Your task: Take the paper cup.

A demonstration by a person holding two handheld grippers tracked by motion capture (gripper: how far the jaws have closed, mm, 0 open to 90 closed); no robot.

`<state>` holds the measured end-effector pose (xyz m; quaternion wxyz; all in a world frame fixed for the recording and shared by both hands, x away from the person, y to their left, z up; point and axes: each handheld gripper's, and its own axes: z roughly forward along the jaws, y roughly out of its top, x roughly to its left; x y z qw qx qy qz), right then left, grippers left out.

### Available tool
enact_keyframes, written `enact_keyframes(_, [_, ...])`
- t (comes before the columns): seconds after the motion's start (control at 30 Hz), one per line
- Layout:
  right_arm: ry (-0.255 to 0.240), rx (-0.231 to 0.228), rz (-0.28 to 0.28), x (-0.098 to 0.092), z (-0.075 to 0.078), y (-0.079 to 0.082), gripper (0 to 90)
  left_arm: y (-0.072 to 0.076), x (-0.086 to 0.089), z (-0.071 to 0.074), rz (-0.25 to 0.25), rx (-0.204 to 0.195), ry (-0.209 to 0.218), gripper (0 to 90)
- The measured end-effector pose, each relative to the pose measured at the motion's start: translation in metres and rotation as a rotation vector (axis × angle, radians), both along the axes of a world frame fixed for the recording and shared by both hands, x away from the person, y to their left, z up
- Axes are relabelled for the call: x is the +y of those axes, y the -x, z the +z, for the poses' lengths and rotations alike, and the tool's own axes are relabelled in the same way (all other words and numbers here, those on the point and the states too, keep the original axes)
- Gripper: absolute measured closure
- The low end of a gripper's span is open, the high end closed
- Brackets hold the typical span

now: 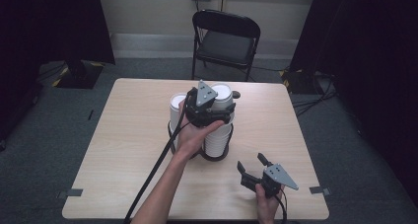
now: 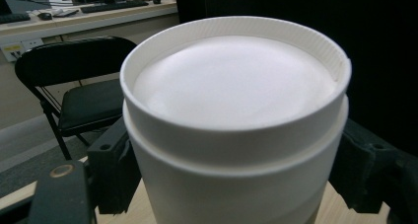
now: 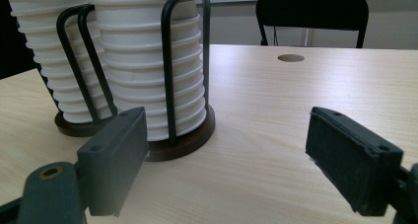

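Centre of the high view: my left claw (image 1: 211, 107) pinches the top cup (image 1: 221, 93) of the right-hand stack (image 1: 217, 140) in a black wire rack (image 1: 215, 157) on the table (image 1: 128, 135); in the left gripper view the cup (image 2: 236, 125) sits upside down between both jaws, each pressed to its wall. A second stack (image 1: 175, 113) stands just left of it, and a folding chair (image 1: 225, 39) is at upper centre behind the table. Lower right of the high view: my right claw (image 1: 252, 166) is spread wide over bare tabletop, gripping nothing, with the racked stacks (image 3: 153, 81) at upper left in the right gripper view.
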<state>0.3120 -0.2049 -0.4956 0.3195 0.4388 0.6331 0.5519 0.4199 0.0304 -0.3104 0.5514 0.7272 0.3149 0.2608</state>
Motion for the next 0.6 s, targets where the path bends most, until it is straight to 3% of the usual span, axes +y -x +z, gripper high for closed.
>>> enact_keyframes(0.6, [0.000,-0.001,-0.003,0.0001,0.0000,-0.0001,15.9,0.0097,0.0065,0.0096,-0.003,-0.066,0.076,19.4])
